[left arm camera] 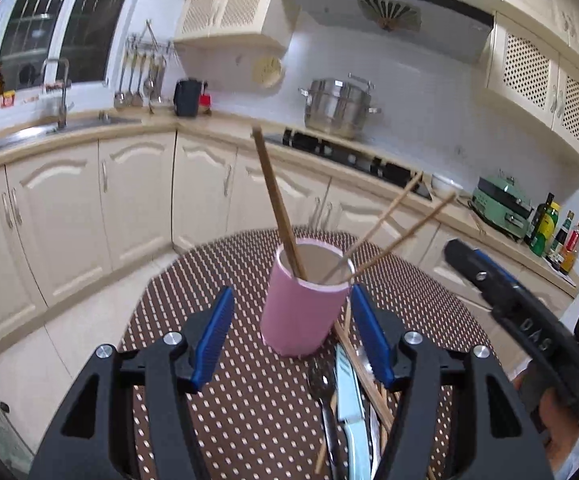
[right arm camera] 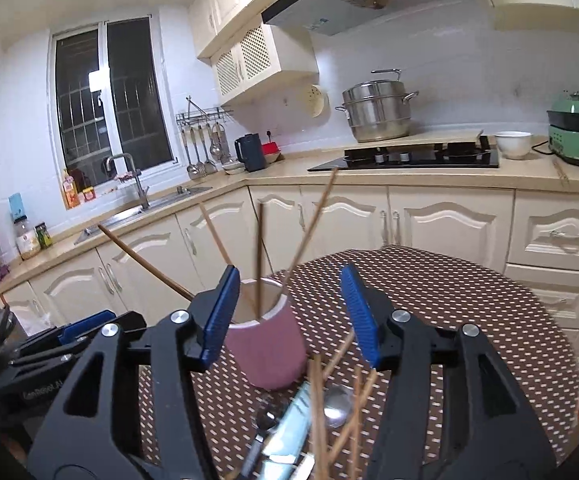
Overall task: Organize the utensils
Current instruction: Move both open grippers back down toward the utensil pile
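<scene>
- L side: we note the left gripper spread wide, nothing between its pads, which do not touch the pink cup. The cup stands upright just ahead of the gap, on the dotted tablecloth.
- Cup holds chopsticks: one dark stick near upright, two paler ones leaning right over the rim. From the right wrist cam we count approx. four sticks fanned out of the same cup.
- Table edge: the round rim curves just behind the cup; beyond it open floor, then the cabinet fronts. Bare cloth to the L of the cup gives clear room.
- Centre: loose utensils lie beside the cup base, near side: a spoon, a pale-handled knife and more chopsticks, overlapping. Little room there.
- R side: the right gripper is likewise spread, empty; its L pad sits at the cup rim, contact we cannot tell. Left wrist cam shows it from outside, held by a hand, at the table's R edge.
- View differences: only the right cam shows the wide bare cloth R of the cup and the table's R rim; only the left cam shows the hand. Right cam renders the loose pile blurred; the left gripper's body shows at its lower L.
</scene>
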A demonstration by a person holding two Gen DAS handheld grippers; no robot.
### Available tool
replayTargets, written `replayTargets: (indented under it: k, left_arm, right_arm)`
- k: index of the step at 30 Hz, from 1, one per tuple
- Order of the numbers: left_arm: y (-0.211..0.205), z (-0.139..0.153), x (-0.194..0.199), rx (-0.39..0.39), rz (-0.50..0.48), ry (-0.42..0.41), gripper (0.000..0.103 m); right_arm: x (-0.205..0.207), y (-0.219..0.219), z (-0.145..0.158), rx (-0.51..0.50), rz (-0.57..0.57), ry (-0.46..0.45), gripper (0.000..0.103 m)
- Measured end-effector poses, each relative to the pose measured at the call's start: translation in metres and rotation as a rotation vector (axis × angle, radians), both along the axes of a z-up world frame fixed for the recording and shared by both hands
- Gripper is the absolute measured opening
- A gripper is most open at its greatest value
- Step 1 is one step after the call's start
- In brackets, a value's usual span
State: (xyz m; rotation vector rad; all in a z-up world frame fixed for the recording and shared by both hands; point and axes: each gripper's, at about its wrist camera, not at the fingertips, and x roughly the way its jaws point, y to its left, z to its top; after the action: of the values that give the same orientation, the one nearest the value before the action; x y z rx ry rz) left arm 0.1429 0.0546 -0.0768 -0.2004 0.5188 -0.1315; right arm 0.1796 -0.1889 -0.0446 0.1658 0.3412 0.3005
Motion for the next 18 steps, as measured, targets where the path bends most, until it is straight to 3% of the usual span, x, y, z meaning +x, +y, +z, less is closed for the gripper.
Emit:
replayTargets:
  k: [3,7,10,18]
  left_arm:
    - [-0.003,-0.011,0.002,-0.006,0.005,0.047,0.06]
    - [-0.019,-0.033,0.013,-0.008,-0.065,0.16,0.06]
    - [-0.038,-0.05,0.024,0.036,-0.085,0.252,0.06]
    - [-0.076,-0.077,0.038,0.111,-0.148,0.37,0.059]
  right_arm:
    - [0.0,-0.012,-0.011,-0.039,-0.002,0.048,0.055]
    - [0.003,-0.025,-0.03,-0.059,-0.003,0.143,0.055]
    - [0.006,-0.036,-0.047,-0.054,-0.007,0.212,0.055]
    - [0.008,-0.062,-0.085,0.008,-0.031,0.334,0.056]
